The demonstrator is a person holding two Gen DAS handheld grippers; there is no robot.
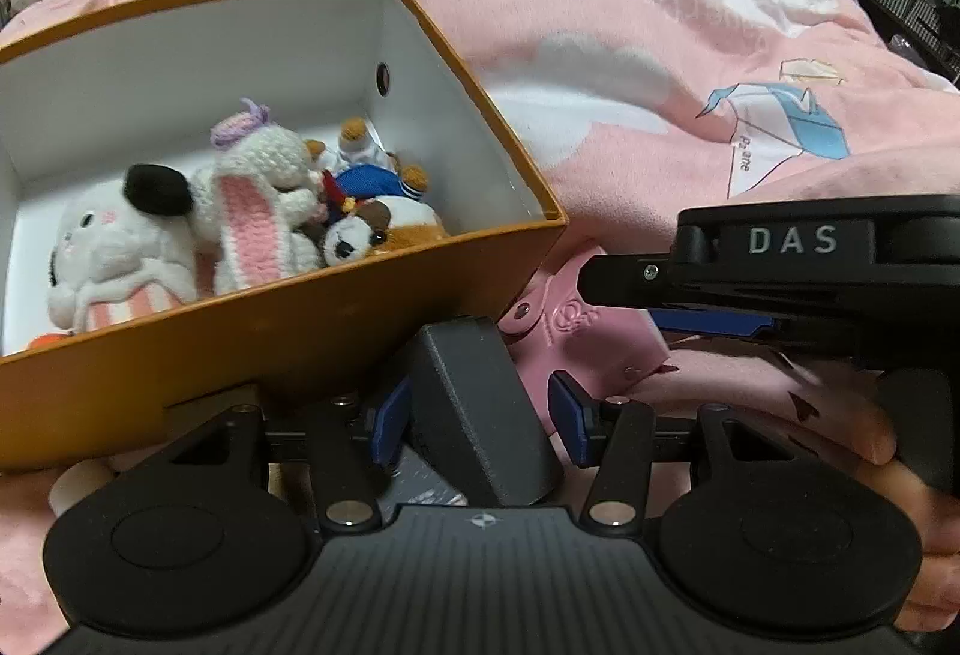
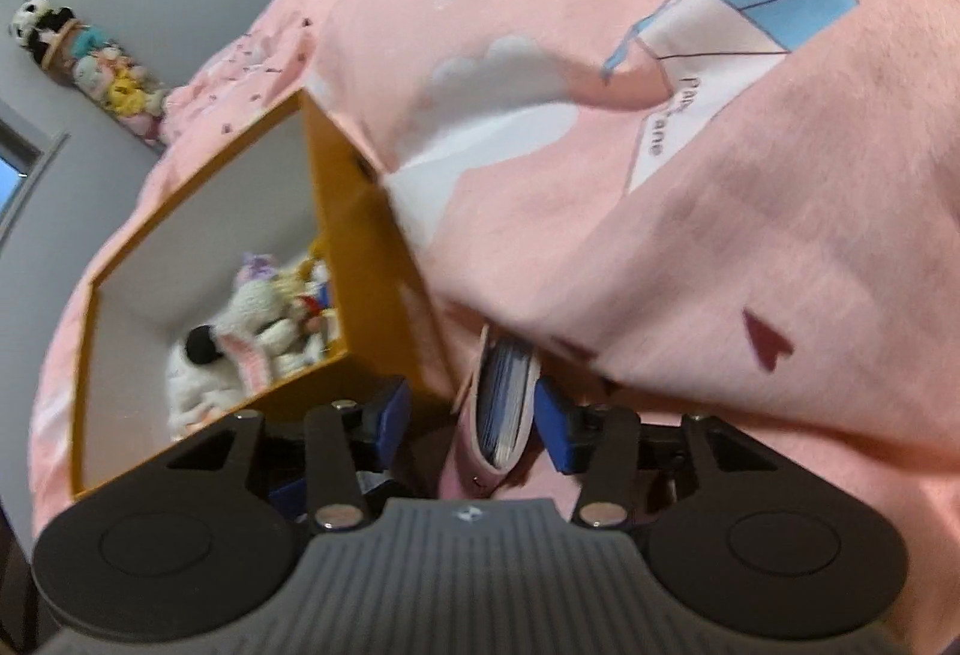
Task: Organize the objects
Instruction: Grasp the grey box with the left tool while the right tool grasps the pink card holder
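With the left gripper [image 1: 480, 415] clamping a dark grey wedge-shaped block [image 1: 480, 415] and the right gripper [image 2: 474, 415] loosely straddling a pink-covered notebook [image 2: 501, 409] beside the orange cardboard box [image 1: 270, 343] on the bed, either could slip onto the pink blanket [image 1: 660, 24].

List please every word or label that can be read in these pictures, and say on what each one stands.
"DAS": white letters on the right gripper, seen from the left wrist.
"Pa..ane": small print under the blue crane on the pink blanket, middle letters unclear.
Large pale lettering on the blanket: too faint and upside down to read.
Embossed mark on the pink notebook: unreadable.
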